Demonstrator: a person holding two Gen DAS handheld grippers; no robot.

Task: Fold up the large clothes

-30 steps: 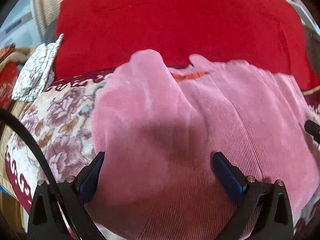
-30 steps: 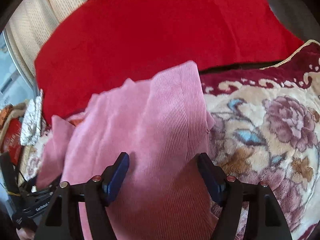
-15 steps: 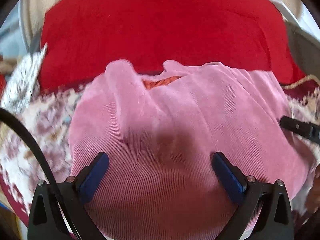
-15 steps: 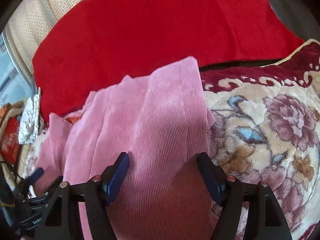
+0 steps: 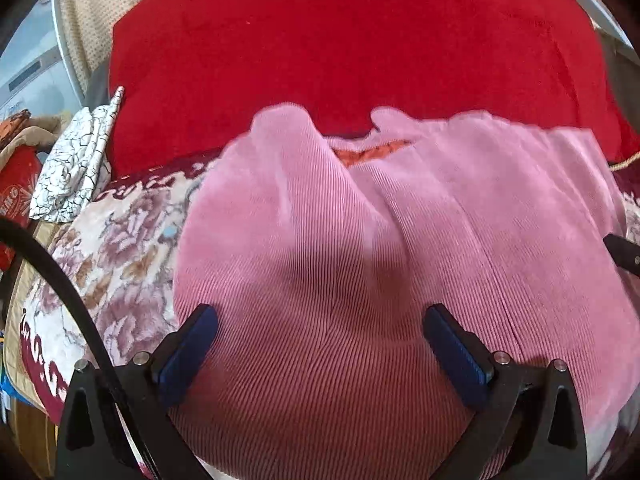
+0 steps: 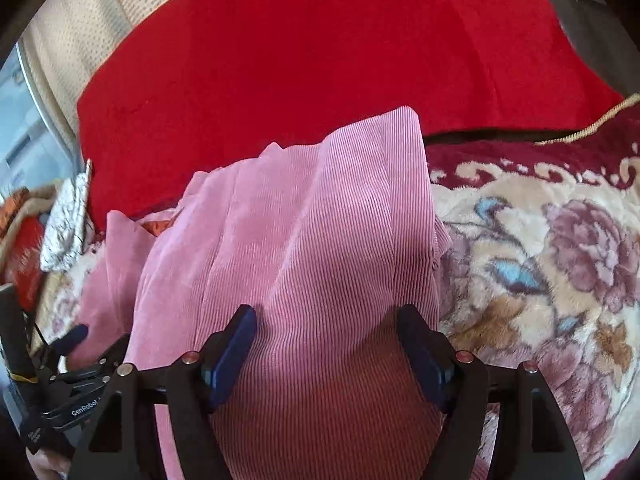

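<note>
With both grippers, left gripper (image 5: 320,344) and right gripper (image 6: 326,340), spread open over it, the pink garment (image 5: 400,248) has shifted back rightward, its left fold bulging up unflattened.

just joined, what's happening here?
A person with two handheld grippers is folding a pink corduroy garment laid on a floral blanket, with a red cushion behind it. Left gripper and right gripper are both open over the near edge of the garment. Neither is clamped on it.
</note>
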